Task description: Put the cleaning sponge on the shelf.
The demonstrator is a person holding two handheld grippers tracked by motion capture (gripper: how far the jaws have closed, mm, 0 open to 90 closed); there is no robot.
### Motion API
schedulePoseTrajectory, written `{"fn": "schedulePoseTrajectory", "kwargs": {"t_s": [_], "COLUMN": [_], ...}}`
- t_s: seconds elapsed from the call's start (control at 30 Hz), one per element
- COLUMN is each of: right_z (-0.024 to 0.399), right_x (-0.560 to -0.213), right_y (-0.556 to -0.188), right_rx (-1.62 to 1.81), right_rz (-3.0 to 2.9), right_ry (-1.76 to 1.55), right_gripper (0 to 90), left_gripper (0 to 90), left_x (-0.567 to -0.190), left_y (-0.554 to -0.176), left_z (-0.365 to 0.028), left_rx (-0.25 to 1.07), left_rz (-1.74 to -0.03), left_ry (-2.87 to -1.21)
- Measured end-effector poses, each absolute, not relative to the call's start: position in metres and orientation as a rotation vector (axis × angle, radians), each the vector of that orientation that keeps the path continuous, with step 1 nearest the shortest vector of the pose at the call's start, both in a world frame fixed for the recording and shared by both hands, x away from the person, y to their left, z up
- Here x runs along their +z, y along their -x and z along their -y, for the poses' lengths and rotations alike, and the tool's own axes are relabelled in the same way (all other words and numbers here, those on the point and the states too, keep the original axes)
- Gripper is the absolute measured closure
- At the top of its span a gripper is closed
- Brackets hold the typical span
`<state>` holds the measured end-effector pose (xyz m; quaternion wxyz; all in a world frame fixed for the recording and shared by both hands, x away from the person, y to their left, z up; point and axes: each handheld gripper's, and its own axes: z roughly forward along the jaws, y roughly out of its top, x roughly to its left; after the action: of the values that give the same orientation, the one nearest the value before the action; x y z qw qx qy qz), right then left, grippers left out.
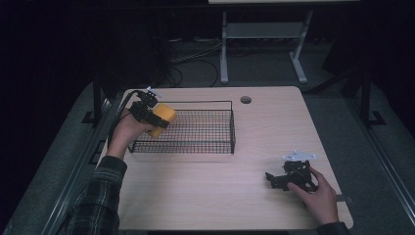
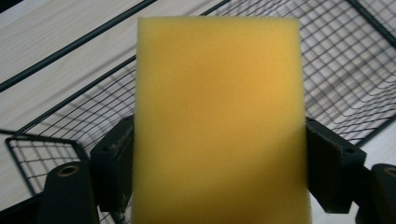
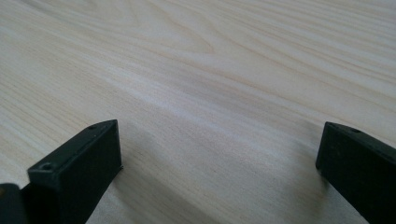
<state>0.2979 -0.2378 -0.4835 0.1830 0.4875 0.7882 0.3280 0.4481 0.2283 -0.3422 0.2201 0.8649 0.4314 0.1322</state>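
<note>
A yellow sponge (image 1: 163, 117) hangs over the left end of a black wire basket (image 1: 195, 147), with my left gripper (image 1: 159, 120) shut on it. In the left gripper view the sponge (image 2: 219, 116) stands tall between the two black pads (image 2: 114, 163), which press on its sides, and the basket mesh (image 2: 345, 79) lies below it. My right gripper (image 1: 274, 180) rests low over the table at the right front, open. The right gripper view has its jaws wide apart with only bare wood (image 3: 210, 93) between them.
The light wooden table (image 1: 220, 196) has a cable hole (image 1: 245, 100) near its far edge. White table legs (image 1: 224, 49) and cables stand on the dark floor beyond. The basket's wire rim rises above the tabletop.
</note>
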Motion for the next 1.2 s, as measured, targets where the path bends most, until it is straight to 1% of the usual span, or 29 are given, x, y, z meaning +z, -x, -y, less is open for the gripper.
{"fn": "schedulePoseTrajectory", "kwargs": {"t_s": [0.3,0.63,1.2], "right_z": [0.238,0.238,0.238], "right_x": [-0.484,-0.484,-0.484], "right_y": [-0.298,-0.298,-0.298], "right_rx": [0.926,0.925,0.925], "right_rz": [-2.223,-2.223,-2.223], "right_ry": [-1.375,-1.376,-1.372], "right_gripper": [0.0,0.0,0.0], "left_gripper": [22.3,22.3,22.2], "left_x": [-0.350,-0.363,-0.385], "left_y": [-0.456,-0.463,-0.468], "left_z": [-0.246,-0.258,-0.265], "left_rx": [0.379,0.362,0.344], "left_rz": [-1.264,-1.344,-1.391], "left_ry": [-2.363,-2.325,-2.316]}}
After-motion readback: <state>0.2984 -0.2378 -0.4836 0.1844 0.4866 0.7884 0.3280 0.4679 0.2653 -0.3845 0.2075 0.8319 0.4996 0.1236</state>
